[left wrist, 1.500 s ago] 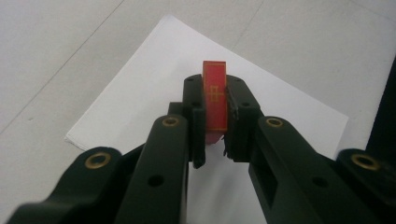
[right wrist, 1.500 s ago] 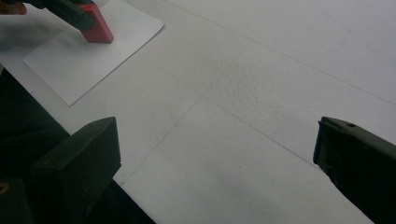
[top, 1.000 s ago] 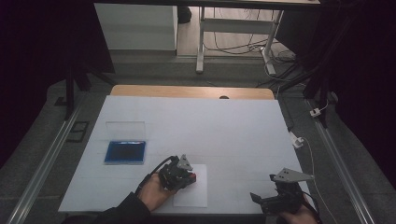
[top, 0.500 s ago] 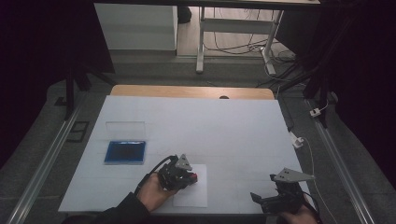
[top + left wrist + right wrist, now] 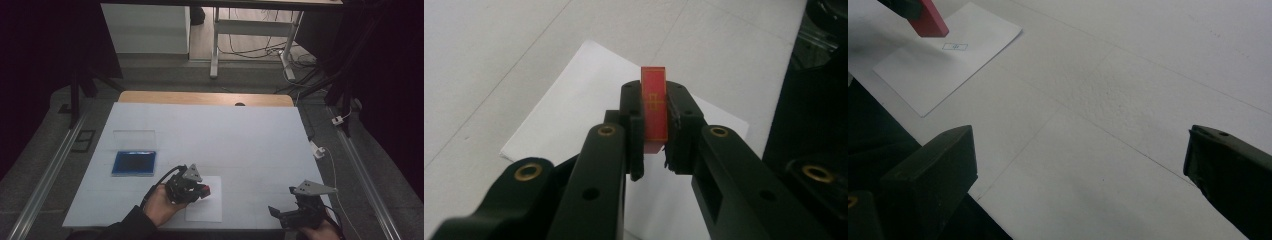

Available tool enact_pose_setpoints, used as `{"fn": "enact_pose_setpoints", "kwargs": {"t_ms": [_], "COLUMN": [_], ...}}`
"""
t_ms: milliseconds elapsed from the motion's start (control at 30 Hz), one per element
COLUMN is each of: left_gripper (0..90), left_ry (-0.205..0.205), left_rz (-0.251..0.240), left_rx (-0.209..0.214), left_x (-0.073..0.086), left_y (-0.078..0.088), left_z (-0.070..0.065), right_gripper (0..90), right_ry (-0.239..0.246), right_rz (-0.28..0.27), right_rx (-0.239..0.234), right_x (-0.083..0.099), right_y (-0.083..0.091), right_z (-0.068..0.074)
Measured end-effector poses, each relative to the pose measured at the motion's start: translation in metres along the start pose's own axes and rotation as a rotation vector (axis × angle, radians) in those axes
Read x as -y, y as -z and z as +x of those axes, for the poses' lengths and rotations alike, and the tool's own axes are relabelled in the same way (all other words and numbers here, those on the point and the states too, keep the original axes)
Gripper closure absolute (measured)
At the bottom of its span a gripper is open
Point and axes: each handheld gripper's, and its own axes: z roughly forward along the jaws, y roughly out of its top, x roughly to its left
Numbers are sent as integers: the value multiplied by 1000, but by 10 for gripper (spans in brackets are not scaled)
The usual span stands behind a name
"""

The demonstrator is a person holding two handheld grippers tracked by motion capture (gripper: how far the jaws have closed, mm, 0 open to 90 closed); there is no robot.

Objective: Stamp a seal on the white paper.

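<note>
A: where's the red stamp (image 5: 654,109) now?

B: pinched upright between the left gripper (image 5: 655,131) jaws, above the white paper (image 5: 574,125). Right gripper (image 5: 1078,165) jaws gape, nothing between them.

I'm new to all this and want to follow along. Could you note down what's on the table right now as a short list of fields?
left gripper: shut on the red stamp, held above the white paper sheet
right gripper: open, nothing between its jaws, over the white table
mark on paper: small blue printed rectangle near the stamp
blue ink pad: at the table's left side, its clear lid open behind it
</note>
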Motion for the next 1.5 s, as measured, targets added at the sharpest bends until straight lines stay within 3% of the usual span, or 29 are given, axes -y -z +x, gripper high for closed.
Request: {"fn": "enact_pose_setpoints", "kwargs": {"t_ms": [467, 867, 1167, 1500], "left_gripper": [796, 796, 795, 795], "left_ry": [23, 63, 83, 138], "left_rz": [-28, -56, -50, -70], "left_rx": [-2, 2, -30, -74], "left_x": [4, 12, 17, 28], "left_y": [21, 40, 53, 69], "left_z": [6, 20, 30, 45], "right_gripper": [9, 9, 9, 9], "right_ry": [-6, -4, -3, -6], "right_rz": [-5, -6, -7, -6], "right_rx": [-4, -5, -4, -4], "right_x": [0, 0, 0, 0], "right_y": [0, 1, 0, 0], "right_z": [0, -1, 0, 0]}}
